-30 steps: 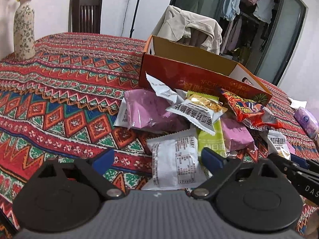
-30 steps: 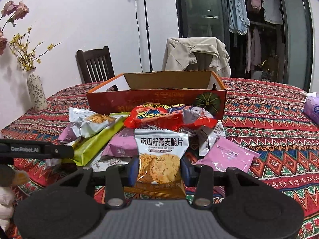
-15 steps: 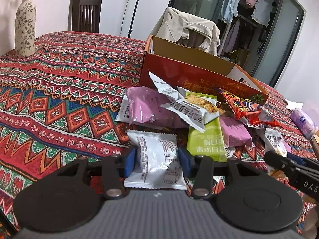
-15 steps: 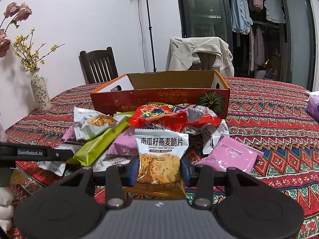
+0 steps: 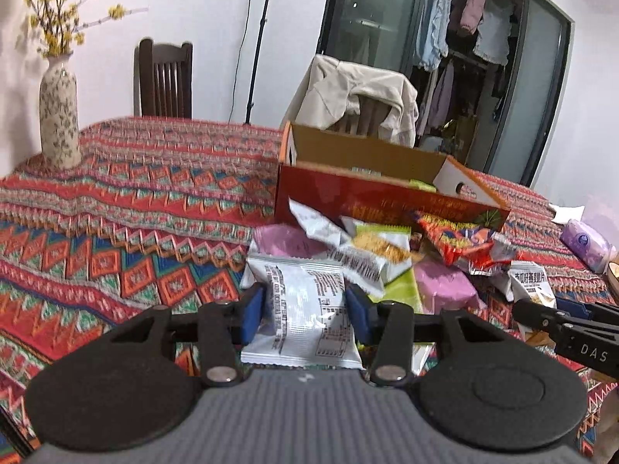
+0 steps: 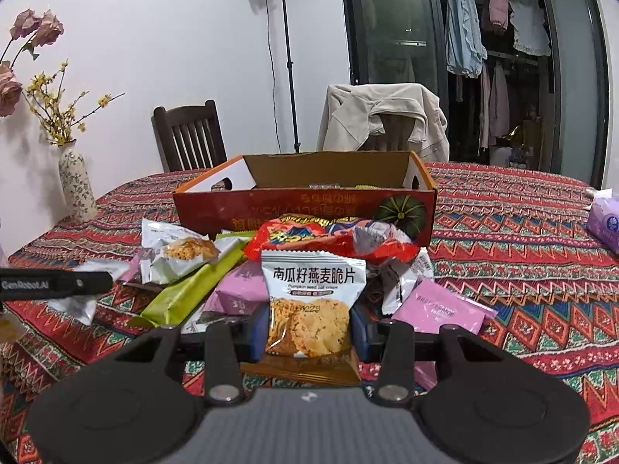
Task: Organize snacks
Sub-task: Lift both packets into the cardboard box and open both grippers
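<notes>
My left claw (image 5: 305, 309) is clamped on a white snack packet (image 5: 303, 311), held just in front of the red cardboard box (image 6: 309, 208). My right claw (image 6: 309, 326) grips a pumpkin-seed oat crisp packet (image 6: 311, 301), also in front of the box. Inside the box only a few packet tops peek above the front wall. Loose snacks (image 6: 329, 241) pile against its front on the desk (image 6: 522, 239).

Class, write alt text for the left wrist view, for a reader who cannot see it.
The left gripper grips a white snack packet, back label showing, between blue pads. Beyond it, mixed packets lie heaped before an open red cardboard box on a patterned tablecloth; a flowered vase stands far left.
</notes>
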`<move>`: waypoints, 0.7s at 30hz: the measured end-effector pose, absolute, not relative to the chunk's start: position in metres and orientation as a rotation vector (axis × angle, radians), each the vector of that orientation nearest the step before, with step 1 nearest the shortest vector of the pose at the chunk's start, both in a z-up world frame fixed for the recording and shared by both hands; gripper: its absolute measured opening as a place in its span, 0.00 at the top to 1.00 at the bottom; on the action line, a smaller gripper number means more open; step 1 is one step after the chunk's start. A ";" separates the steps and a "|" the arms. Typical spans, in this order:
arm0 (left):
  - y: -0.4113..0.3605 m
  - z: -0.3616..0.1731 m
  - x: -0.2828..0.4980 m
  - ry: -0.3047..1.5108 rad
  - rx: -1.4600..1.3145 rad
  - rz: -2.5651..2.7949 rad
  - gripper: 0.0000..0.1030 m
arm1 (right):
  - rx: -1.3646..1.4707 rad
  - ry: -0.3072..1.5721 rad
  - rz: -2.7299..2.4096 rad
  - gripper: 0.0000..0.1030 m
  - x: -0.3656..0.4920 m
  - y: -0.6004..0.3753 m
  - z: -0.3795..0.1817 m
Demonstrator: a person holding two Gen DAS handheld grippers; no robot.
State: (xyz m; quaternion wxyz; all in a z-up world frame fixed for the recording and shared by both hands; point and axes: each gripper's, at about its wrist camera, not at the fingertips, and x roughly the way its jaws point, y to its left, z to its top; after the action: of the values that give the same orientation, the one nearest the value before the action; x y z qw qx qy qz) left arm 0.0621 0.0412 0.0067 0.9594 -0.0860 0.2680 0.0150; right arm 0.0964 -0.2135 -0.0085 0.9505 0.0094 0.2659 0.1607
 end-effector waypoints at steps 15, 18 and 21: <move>0.026 0.051 0.098 0.405 -0.108 0.014 0.55 | -0.011 0.413 0.300 0.59 0.125 -0.212 0.030; 0.020 0.059 0.112 0.389 -0.107 0.006 0.55 | -0.016 0.391 0.297 0.59 0.138 -0.209 0.041; 0.015 0.067 0.127 0.379 -0.109 0.002 0.55 | -0.020 0.372 0.292 0.59 0.152 -0.207 0.052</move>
State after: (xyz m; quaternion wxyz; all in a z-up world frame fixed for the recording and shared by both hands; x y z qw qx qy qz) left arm 0.1266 0.0154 0.0674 0.9806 -0.0543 0.1881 0.0012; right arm 0.1522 -0.2065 0.0519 0.9721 -0.0099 0.1844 0.1444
